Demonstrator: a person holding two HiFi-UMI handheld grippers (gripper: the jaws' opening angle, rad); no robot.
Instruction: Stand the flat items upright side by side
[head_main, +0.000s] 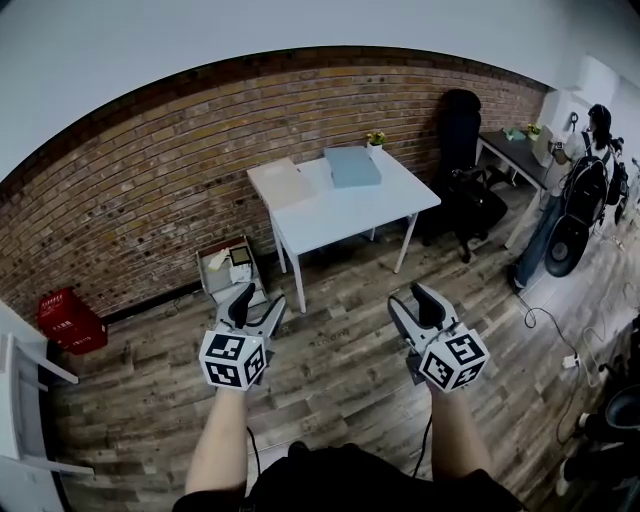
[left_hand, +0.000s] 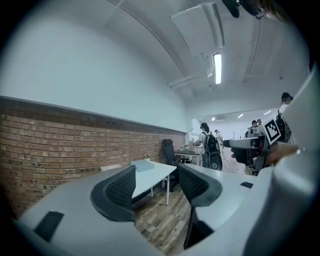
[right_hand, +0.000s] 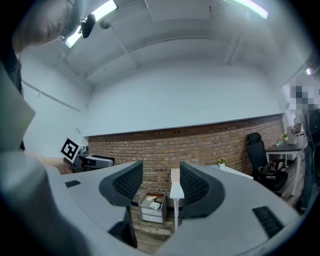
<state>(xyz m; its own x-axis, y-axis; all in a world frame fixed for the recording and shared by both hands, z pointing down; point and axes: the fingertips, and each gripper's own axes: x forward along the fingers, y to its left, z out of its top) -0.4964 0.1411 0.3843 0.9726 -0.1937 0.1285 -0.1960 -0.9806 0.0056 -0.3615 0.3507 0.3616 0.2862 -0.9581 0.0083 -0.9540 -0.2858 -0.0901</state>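
A white table (head_main: 345, 215) stands by the brick wall, well ahead of me. On it lie flat a beige item (head_main: 285, 183) and a light blue item (head_main: 352, 166), with a small potted plant (head_main: 376, 138) behind them. My left gripper (head_main: 256, 303) and right gripper (head_main: 412, 300) hover over the wooden floor, short of the table, both open and holding nothing. In the left gripper view the jaws (left_hand: 156, 185) frame the table (left_hand: 157, 176) and the blue item (left_hand: 144, 165). The right gripper view (right_hand: 161, 182) looks along the table's end (right_hand: 175, 187).
A low drawer unit (head_main: 232, 268) with clutter on top sits left of the table. A red crate (head_main: 70, 320) stands at the wall, a white shelf (head_main: 20, 400) at far left. A black office chair (head_main: 462, 150), a desk and a person (head_main: 575, 200) are at right, with cables on the floor.
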